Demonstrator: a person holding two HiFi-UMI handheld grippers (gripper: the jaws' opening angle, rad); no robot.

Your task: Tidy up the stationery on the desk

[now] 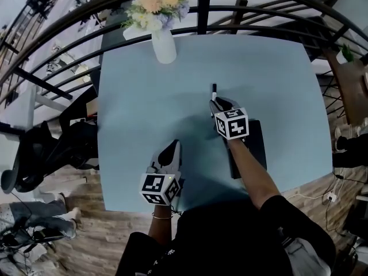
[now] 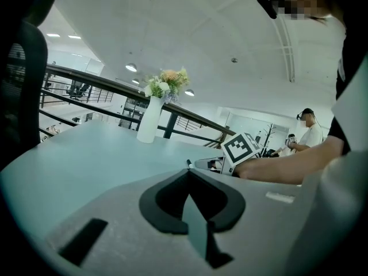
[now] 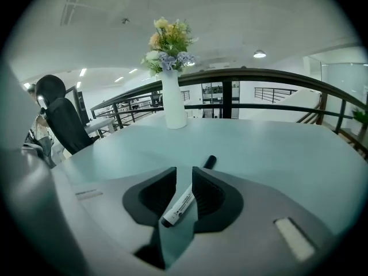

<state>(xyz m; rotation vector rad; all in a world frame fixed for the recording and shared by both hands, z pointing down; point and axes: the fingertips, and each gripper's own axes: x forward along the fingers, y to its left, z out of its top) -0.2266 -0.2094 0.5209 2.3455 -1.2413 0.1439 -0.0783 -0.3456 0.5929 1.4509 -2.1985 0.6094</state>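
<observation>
A white marker (image 3: 183,203) with a black cap lies between the jaws of my right gripper (image 3: 184,174); the jaws stand apart with a gap beside the marker. Its black tip (image 1: 214,88) pokes out ahead of the right gripper (image 1: 217,103) at the middle of the light blue desk (image 1: 144,108). My left gripper (image 1: 172,148) hovers near the desk's front edge, shut and empty. The left gripper (image 2: 188,174) view has the right gripper's marker cube (image 2: 238,148) and the marker tip (image 2: 188,162) just ahead of it.
A white vase (image 1: 163,43) of flowers stands at the desk's far edge. A black flat case (image 1: 256,148) lies under my right forearm near the front right. A black railing (image 1: 259,7) runs behind the desk, and a dark office chair (image 1: 46,148) stands off its left side.
</observation>
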